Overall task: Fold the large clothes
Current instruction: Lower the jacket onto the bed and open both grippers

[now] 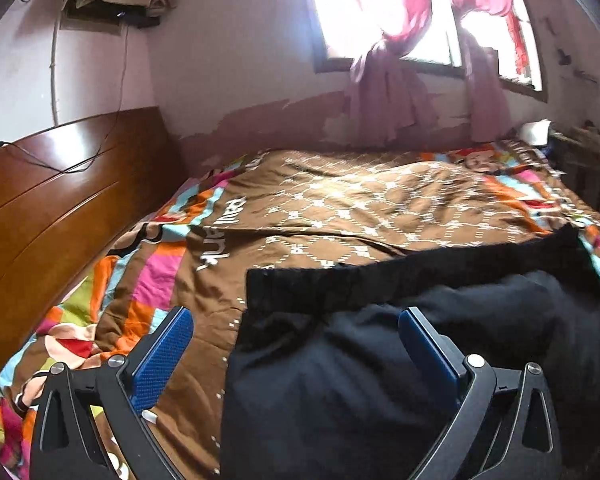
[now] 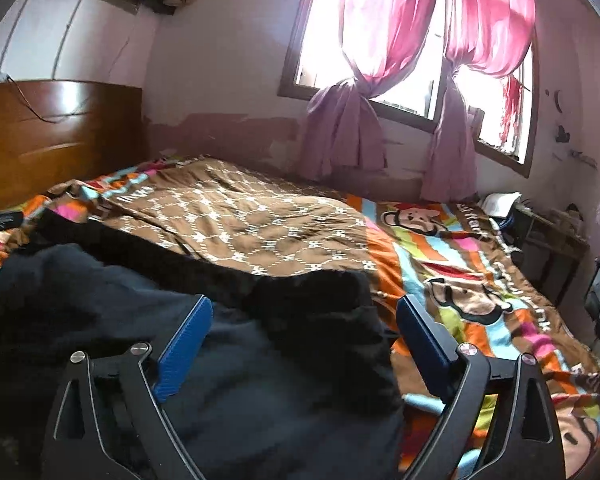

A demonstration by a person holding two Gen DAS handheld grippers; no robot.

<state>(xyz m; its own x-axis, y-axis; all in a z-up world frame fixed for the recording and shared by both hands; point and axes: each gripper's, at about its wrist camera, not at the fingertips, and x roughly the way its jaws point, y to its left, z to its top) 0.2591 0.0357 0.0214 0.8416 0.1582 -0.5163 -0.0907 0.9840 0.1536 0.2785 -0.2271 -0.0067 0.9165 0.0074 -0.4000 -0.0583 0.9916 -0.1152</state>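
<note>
Beneath both hand-held grippers (image 1: 296,344) (image 2: 304,334) — black garment (image 1: 380,360) (image 2: 240,380).

Black garment (image 1: 380,360) runs off the bottom edge in both views, so its full shape can't be told. Window (image 2: 380,40) is blown out, nothing visible beyond it. Clutter on the side stand (image 2: 556,220) is too small to identify. Bedspread (image 1: 340,200) is slightly motion-blurred.

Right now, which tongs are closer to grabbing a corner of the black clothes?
Probably the right tongs: a corner of the black garment bunches just beyond them. The left tongs face its flat edge.
</note>
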